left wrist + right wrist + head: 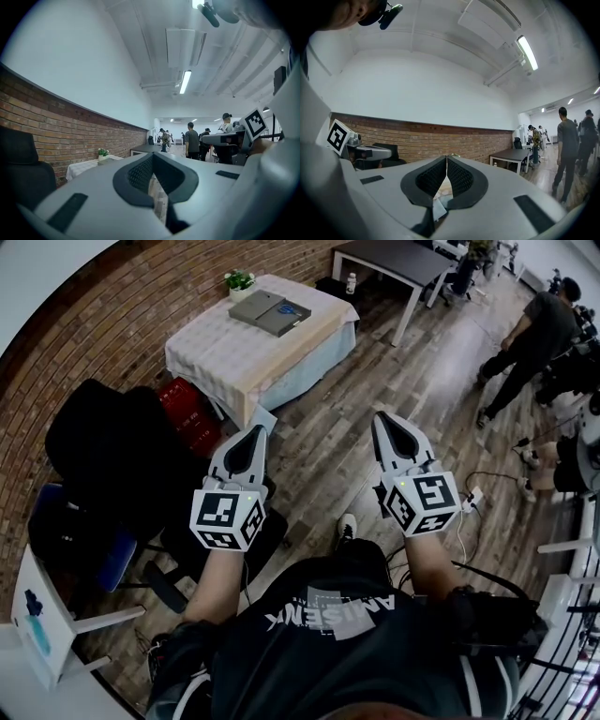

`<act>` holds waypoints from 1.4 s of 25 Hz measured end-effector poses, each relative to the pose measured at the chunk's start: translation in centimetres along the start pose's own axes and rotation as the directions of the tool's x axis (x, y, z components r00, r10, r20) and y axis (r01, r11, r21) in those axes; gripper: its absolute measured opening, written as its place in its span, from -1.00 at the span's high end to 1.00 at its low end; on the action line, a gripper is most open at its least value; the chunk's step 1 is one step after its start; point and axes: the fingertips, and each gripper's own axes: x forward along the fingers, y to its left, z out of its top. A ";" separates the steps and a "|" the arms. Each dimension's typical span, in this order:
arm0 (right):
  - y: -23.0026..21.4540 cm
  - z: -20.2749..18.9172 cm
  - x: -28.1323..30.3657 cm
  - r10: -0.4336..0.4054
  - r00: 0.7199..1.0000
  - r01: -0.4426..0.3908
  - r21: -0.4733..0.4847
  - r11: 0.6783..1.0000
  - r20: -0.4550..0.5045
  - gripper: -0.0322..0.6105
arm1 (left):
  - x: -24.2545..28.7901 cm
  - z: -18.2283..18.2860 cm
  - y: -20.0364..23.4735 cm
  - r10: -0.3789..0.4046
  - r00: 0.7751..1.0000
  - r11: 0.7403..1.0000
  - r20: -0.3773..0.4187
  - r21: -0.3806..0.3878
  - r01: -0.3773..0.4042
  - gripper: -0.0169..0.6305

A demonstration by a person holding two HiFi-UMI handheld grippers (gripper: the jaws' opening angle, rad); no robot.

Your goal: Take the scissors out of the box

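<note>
A flat grey box [270,311] with a blue mark on its lid lies closed on a cloth-covered table [216,352] some way ahead of me. No scissors are in sight. My left gripper [255,432] and right gripper [382,418] are held side by side above the wooden floor, well short of the table, both pointing toward it. The left gripper [152,153] has its jaw tips together with nothing between them. In the right gripper view the right gripper [446,157] is likewise shut and empty.
A small potted plant [240,280] stands at the table's far corner. A black chair [112,446] and a red crate [187,413] sit left of the table. A dark table [394,263] stands behind, and a person [530,334] walks at the right. Cables [473,498] lie on the floor.
</note>
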 end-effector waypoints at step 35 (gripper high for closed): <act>-28.2 -3.0 23.5 0.207 0.978 -0.207 0.092 0.974 0.006 0.77 | 35.2 -3.4 -0.7 0.156 0.976 0.984 -0.154 -0.061 -0.167 0.91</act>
